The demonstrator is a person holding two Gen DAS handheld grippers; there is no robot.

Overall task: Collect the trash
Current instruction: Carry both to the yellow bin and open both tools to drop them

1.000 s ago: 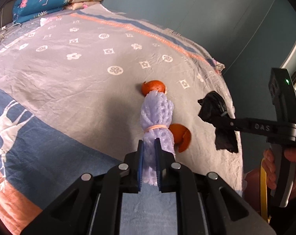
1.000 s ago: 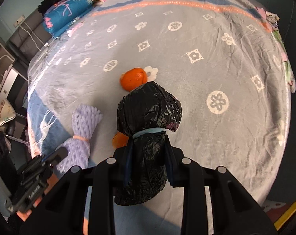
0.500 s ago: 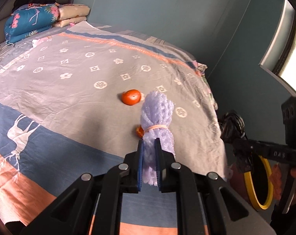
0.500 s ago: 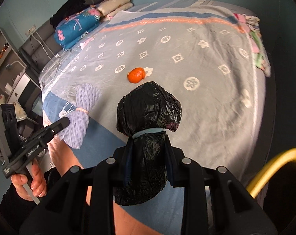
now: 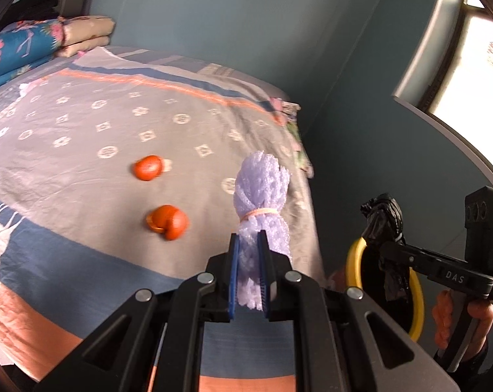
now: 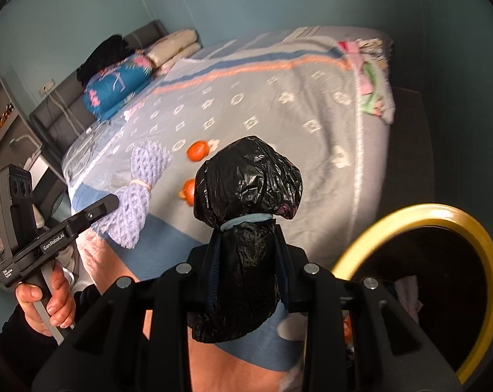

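Right gripper (image 6: pixel 246 261) fingers clamp the tied black trash bag (image 6: pixel 246 192), yellow-rimmed bin (image 6: pixel 475 232) just to its right and below: nearer hand. Left gripper (image 5: pixel 248 271) fingers pinch the purple foam net (image 5: pixel 262 196) over the bed (image 5: pixel 83 150) edge. Two orange peels (image 5: pixel 166 222) remain.

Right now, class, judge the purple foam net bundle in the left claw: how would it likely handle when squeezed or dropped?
The purple foam net bundle probably squashes easily: the left claw pinches its tail narrow. It looks light, standing up unsupported above the claw. Its rubber band should hold it together.
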